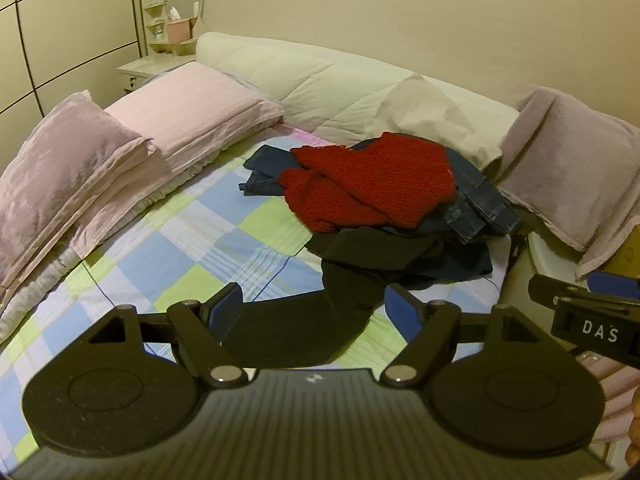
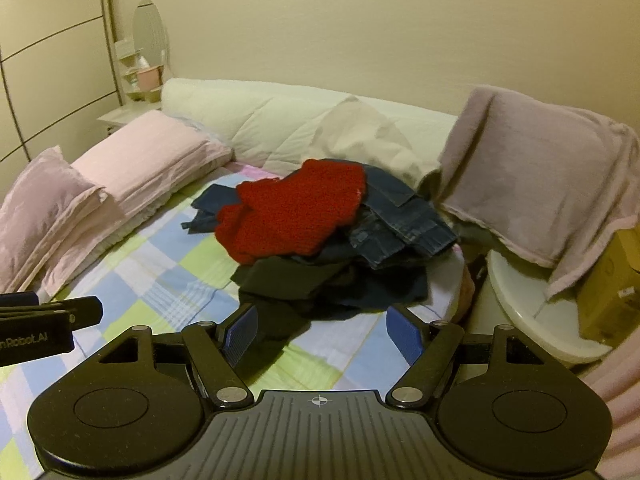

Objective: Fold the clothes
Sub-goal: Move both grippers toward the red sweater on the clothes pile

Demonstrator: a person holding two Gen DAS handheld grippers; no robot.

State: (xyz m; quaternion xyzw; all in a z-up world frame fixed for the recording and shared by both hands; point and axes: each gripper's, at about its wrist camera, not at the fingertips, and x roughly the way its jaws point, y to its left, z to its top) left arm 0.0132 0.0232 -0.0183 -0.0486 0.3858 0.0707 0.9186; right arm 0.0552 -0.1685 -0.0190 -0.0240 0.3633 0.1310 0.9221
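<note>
A pile of clothes lies on the checked bedspread (image 1: 192, 240). A red knit sweater (image 1: 372, 180) sits on top, with blue jeans (image 1: 480, 200) under and behind it and a black garment (image 1: 360, 280) trailing toward me. The same sweater (image 2: 296, 212), jeans (image 2: 404, 220) and black garment (image 2: 288, 280) show in the right wrist view. My left gripper (image 1: 316, 312) is open and empty above the black garment's near end. My right gripper (image 2: 322, 336) is open and empty just short of the pile. Each gripper's side shows in the other view: the right gripper's (image 1: 588, 320) and the left gripper's (image 2: 44, 328).
Pink pillows (image 1: 120, 152) line the left side. A white quilt (image 1: 320, 88) lies along the wall. A mauve towel (image 2: 532, 176) drapes at the right over a white round edge (image 2: 520, 300) and a cardboard box (image 2: 612, 284). A nightstand (image 1: 148, 68) stands at the back left.
</note>
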